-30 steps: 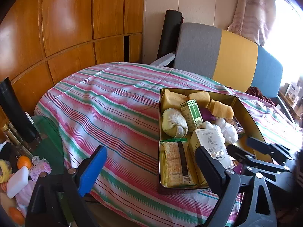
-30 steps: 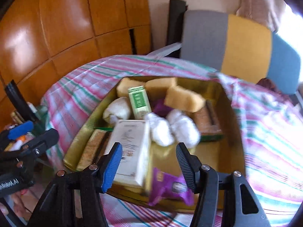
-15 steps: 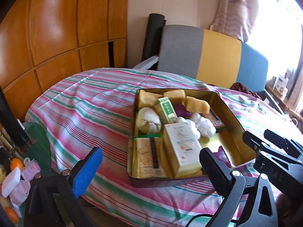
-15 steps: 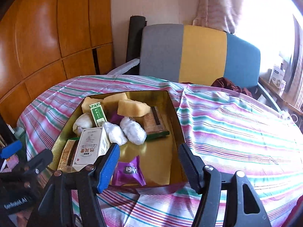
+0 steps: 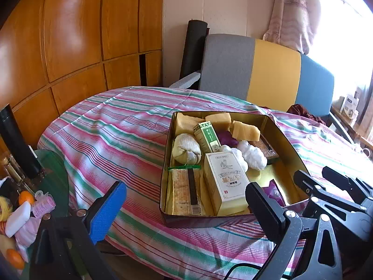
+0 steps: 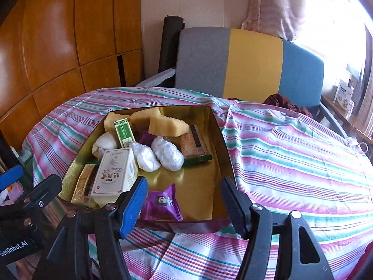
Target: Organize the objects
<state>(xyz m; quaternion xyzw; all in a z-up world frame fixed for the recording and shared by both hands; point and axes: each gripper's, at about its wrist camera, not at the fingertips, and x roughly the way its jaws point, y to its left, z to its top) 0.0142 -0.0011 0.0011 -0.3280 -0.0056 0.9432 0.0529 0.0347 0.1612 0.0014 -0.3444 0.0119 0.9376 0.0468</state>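
Both grippers hang back at the near edge of the tabletop (image 5: 112,126), under its striped cloth, and neither holds anything. The left gripper (image 5: 186,205) has its jaws spread wide, just opened, with only cloth and the tin's near corner seen between them. The right gripper (image 6: 184,200) has its jaws parted too, just opened a little further; the purple sachet (image 6: 162,204) shows in the gap but the pads are clear of it. The gold tin (image 6: 216,126) sits on the cloth holding the lot: a white carton (image 5: 227,179), a green box (image 5: 207,136), yellow sponge blocks (image 5: 246,130), white wrapped bundles (image 6: 169,152) and a cracker pack (image 5: 186,191). I'd say the packing looks close to done and this is a pause after a release. If anything remains, the next move means reaching forward and down over the tin's wall to square up the loose sachet.
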